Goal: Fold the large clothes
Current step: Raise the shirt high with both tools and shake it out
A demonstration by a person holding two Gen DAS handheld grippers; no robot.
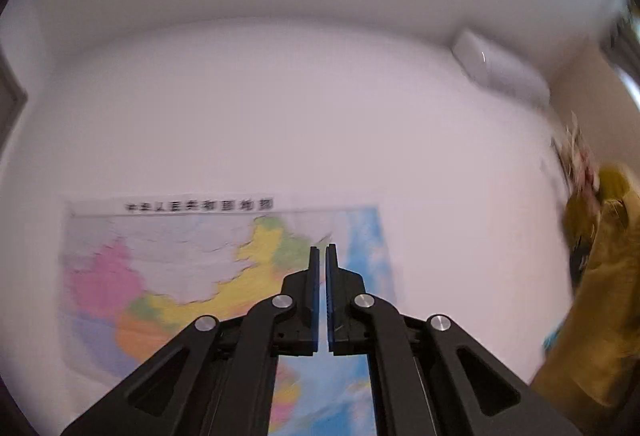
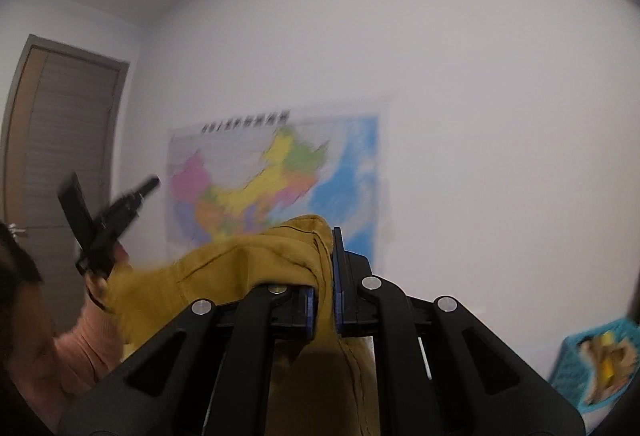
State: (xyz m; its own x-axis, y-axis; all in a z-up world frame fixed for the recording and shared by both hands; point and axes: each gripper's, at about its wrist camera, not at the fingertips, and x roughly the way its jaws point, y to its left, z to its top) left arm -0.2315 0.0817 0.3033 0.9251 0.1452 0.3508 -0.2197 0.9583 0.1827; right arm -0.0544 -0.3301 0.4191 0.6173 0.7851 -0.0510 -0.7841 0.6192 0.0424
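Right wrist view shows the right hand-held gripper [image 2: 325, 236] clenched on the mustard garment [image 2: 240, 276], which drapes leftward and down. Only the left wrist view shows the left hand-held gripper [image 1: 322, 250] closed, empty, before the map [image 1: 180, 256], garment [image 1: 600, 296] far right.

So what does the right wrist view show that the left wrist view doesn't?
Only the right wrist view: the door, the blue basket, a pink sleeve, the left gripper seen from outside, and the right gripper shut on the yellow garment.
Only the left wrist view: the left gripper's fingers from behind, shut on nothing, and the whole air conditioner.
Both: the map on the white wall and the yellow garment.
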